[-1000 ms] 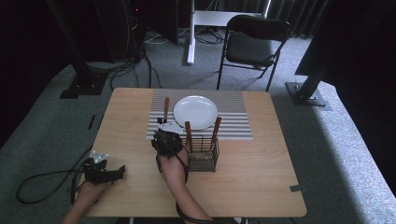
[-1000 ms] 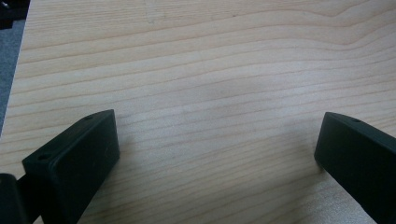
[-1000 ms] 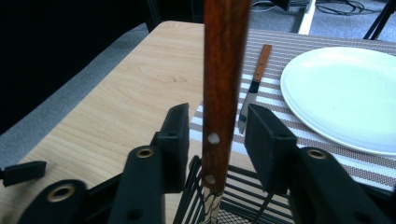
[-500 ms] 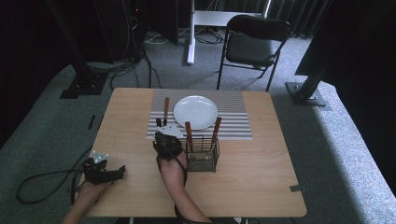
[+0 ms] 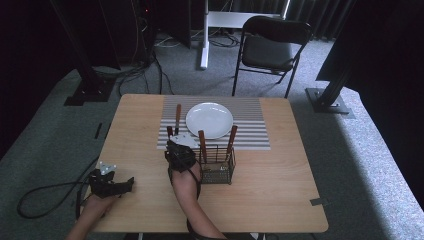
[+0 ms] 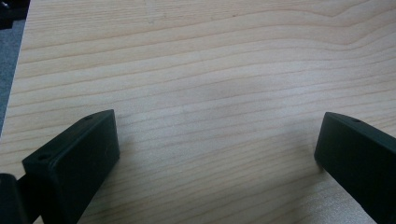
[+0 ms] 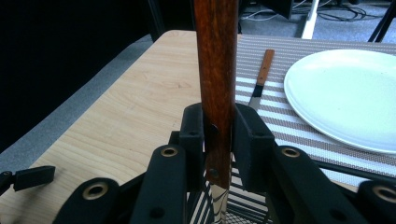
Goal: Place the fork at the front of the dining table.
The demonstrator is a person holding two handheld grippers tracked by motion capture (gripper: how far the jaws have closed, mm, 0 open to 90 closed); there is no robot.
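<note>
The right gripper [image 7: 218,135] is clamped on the wooden handle of an upright utensil [image 7: 215,60], at the left side of the wire caddy [image 5: 218,165] by the striped placemat [image 5: 250,131]. A white plate [image 5: 209,120] and a second wooden-handled utensil [image 5: 177,116] lie on the placemat. The left gripper [image 6: 217,144] rests near the table's [image 5: 280,185] front-left corner, jaws wide apart over bare wood.

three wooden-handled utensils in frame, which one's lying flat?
The utensil on the striped mat, left of the white plate, lies flat. The other two stand upright in the wire caddy; the right gripper clamps one.
</note>
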